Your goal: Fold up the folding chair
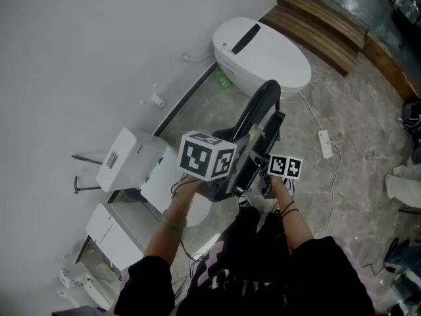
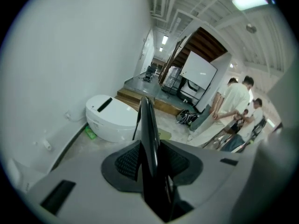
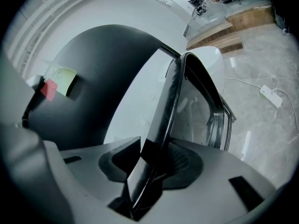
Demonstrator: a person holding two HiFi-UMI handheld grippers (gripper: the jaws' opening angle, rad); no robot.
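Left gripper (image 2: 150, 161) and right gripper (image 3: 152, 164) each pinch a black edge of the folding chair (image 1: 258, 107), near the white appliance (image 1: 263, 51); best to press both halves together evenly

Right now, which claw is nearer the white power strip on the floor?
Right. The right claw grips the folding chair on the side facing the power strip; the left claw grips it on the far side, toward the wall.

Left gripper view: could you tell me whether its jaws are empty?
No, the left gripper grips a black edge of the folding chair.
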